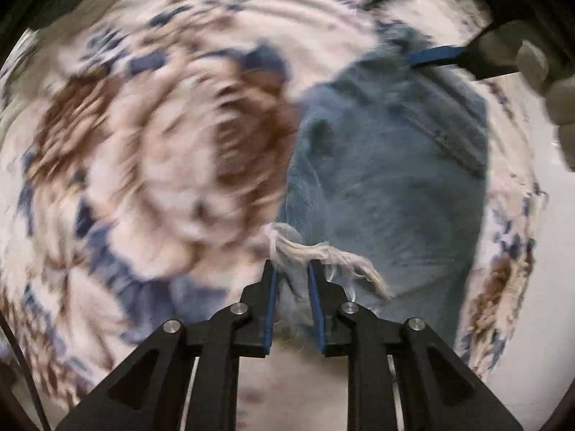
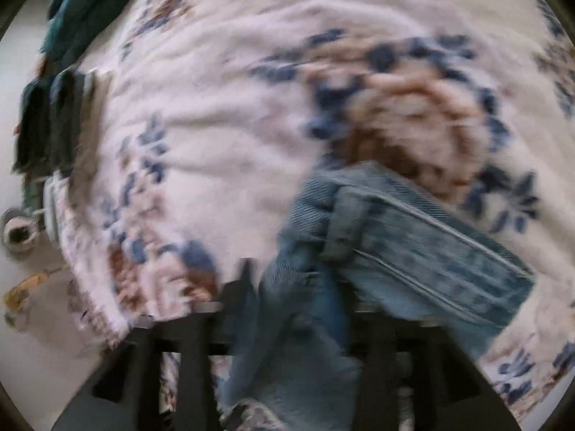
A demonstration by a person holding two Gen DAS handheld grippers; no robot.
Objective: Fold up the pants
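Observation:
Light blue jeans (image 1: 388, 165) hang stretched over a floral rug (image 1: 151, 165). My left gripper (image 1: 291, 267) is shut on the frayed white hem of a jeans leg (image 1: 323, 255). The right gripper (image 1: 427, 58) shows at the upper right of the left wrist view, its blue pad pressed on the far end of the jeans. In the blurred right wrist view, my right gripper (image 2: 287, 280) is shut on the jeans' waistband with its belt loop (image 2: 345, 222); denim (image 2: 298, 341) drapes over and hides the fingers.
The white rug with blue and brown flowers (image 2: 215, 125) fills both views. Dark teal clothes (image 2: 82, 3) and folded dark items (image 2: 50, 122) lie at its left edge. Small objects (image 2: 18, 230) sit on the pale floor (image 2: 36, 330).

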